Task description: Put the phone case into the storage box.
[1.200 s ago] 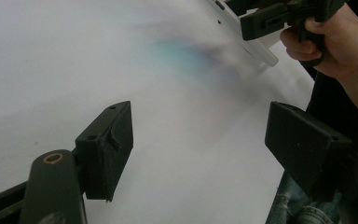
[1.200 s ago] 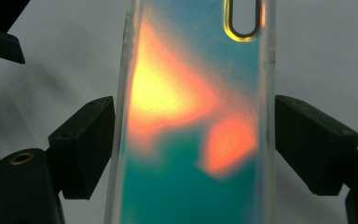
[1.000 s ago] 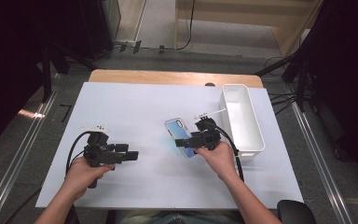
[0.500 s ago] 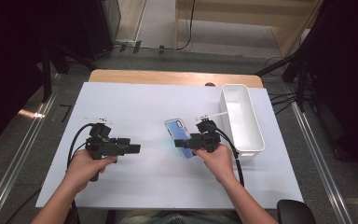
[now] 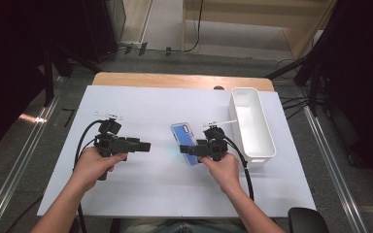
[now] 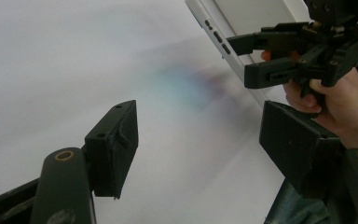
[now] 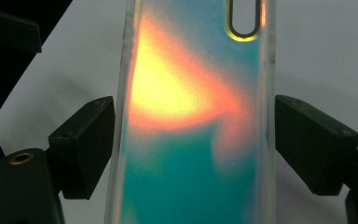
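Left gripper (image 5: 143,145) has risen slightly toward the phone case (image 5: 185,142).

Top cam overhead; claw cams close, share phone case (image 5: 185,138).

High view is lit evenly from overhead, so the white table (image 5: 141,102) is bright while the surroundings at the upper left and right fall nearly black. Left gripper view is soft and smeared mid-frame. Right gripper view has the phone case (image 7: 196,116) blurry, glowing orange-yellow glare.
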